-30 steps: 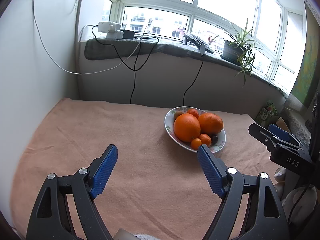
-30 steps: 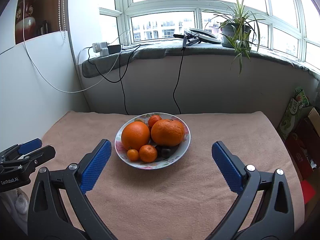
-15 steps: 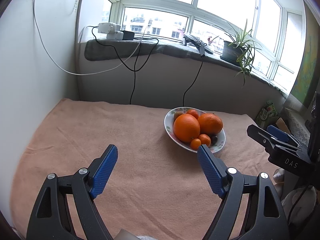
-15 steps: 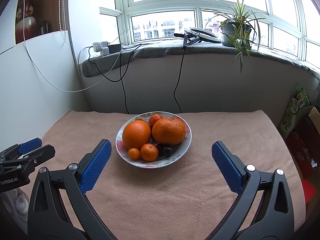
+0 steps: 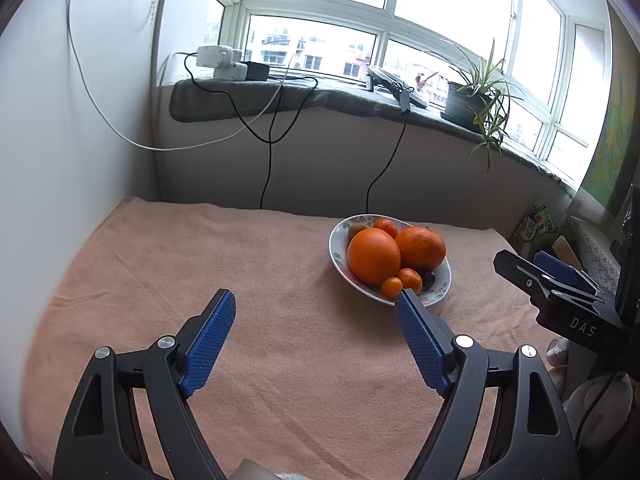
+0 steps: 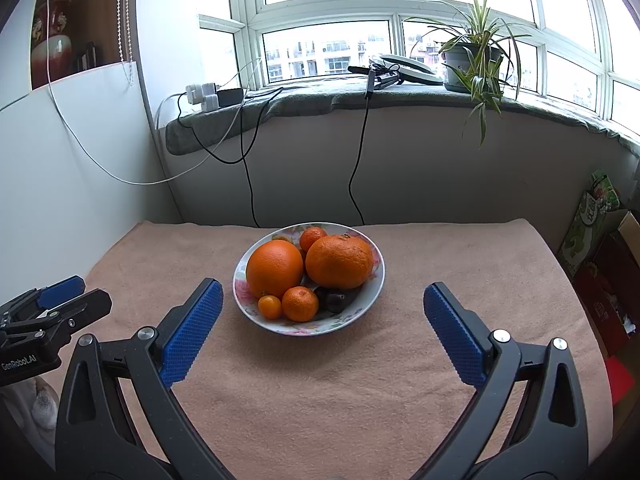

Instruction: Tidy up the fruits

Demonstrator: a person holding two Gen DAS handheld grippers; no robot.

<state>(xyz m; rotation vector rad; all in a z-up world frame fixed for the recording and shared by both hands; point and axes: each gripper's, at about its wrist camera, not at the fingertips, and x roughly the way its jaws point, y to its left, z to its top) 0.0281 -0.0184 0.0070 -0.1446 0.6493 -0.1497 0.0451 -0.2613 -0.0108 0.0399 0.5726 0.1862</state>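
Resting heaped in the shallow floral bowl (image 6: 370, 286) on the peach terry cloth (image 6: 360, 392), the fruits (image 6: 304, 272) already sit gathered, which fits either a finished tidy or a pile awaiting sorting. The left gripper (image 5: 314, 312) and right gripper (image 6: 322, 304) both hover with jaws spread wide and nothing between them. Any grasp on these smooth, round, rolling skins would, in judgement, want the ribbed blue pads (image 6: 452, 330) centred across the fruit's widest part.

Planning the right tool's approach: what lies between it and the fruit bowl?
Only bare peach cloth. In the right wrist view nothing lies between the open right tool and the bowl.
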